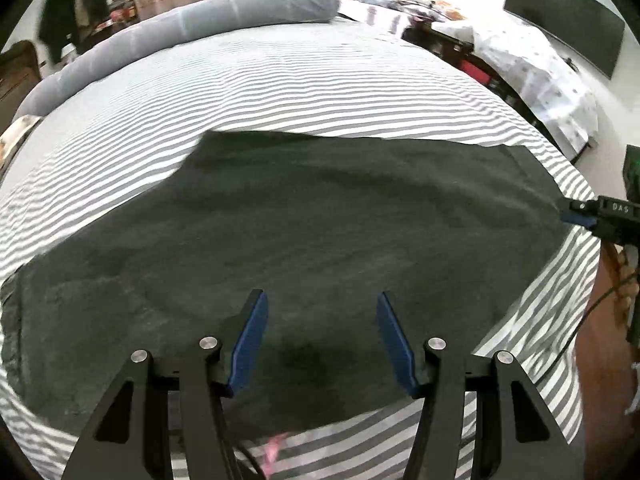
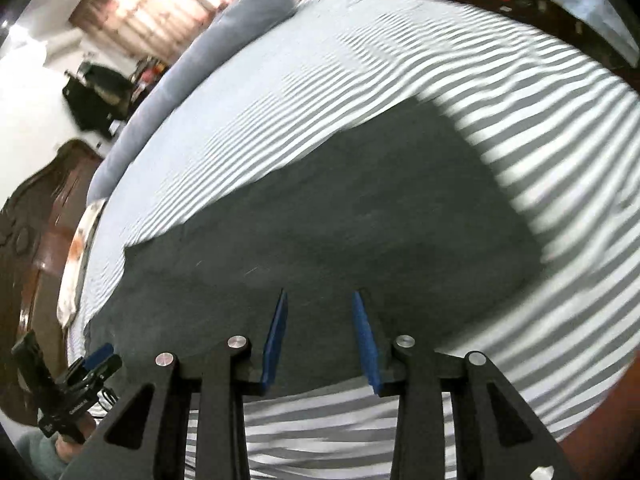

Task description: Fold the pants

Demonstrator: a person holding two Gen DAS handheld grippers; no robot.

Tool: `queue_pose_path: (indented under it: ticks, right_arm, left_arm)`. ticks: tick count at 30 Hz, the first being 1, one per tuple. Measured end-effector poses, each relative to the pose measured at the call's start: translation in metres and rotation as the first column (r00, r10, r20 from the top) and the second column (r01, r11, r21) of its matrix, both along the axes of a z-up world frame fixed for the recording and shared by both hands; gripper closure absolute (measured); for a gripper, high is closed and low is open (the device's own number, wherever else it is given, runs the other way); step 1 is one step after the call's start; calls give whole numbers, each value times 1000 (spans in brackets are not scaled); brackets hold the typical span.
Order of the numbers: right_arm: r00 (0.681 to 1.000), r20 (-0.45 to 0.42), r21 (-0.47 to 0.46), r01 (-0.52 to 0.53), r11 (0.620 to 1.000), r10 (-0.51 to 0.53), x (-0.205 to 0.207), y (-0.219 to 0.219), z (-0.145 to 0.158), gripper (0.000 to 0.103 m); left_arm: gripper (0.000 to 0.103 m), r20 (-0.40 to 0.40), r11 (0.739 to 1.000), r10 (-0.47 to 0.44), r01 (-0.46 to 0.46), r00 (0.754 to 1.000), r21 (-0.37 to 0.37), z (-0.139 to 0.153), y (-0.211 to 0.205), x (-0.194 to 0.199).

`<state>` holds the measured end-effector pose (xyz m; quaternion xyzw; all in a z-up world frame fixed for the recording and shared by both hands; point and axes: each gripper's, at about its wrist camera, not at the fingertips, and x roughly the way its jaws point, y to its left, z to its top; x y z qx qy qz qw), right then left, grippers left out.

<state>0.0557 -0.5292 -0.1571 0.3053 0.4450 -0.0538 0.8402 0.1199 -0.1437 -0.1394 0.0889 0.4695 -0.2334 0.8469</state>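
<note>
Filling most of both views, a bed [image 1: 320,80] in a grey-and-white striped sheet carries the dark grey pants [image 1: 300,220], which lie spread flat across the lower middle of each frame. Along the upper left of the left wrist view, a long grey rolled bolster [image 1: 180,20] rests at the far edge of the bed. A dark flat screen [image 1: 568,12] hangs on the wall at upper right, and beneath it stands a second bed with a white patterned cover [image 1: 532,64]. Dark carved wooden furniture [image 2: 36,232] sits at the left edge of the right wrist view. The pants look smooth, with a straight far edge, a squared corner at the right and a softly creased end at the far left. Nothing lies on top of them.

At bottom centre of its own view, the left gripper [image 1: 321,300] hovers above the cloth, jaws spread and empty. At bottom centre of its view, the right gripper [image 2: 319,298] has its jaws apart more narrowly, with nothing between the blue pads; in the left wrist view it shows at the right edge, beside the pants' corner
</note>
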Motion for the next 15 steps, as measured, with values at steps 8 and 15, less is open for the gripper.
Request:
queue_pose_path:
  ticks: [8,15]
  right_arm:
    - [996,21,-149,91,985,-89,1,-38,13,69]
    - [994,63,-234,-71,970,88,39,26,10,68]
  left_arm:
    - [45,55,998,-53,52,997,19,6,-73,24]
    - [45,20,999,-46,46,999,-18,-5,-127,67]
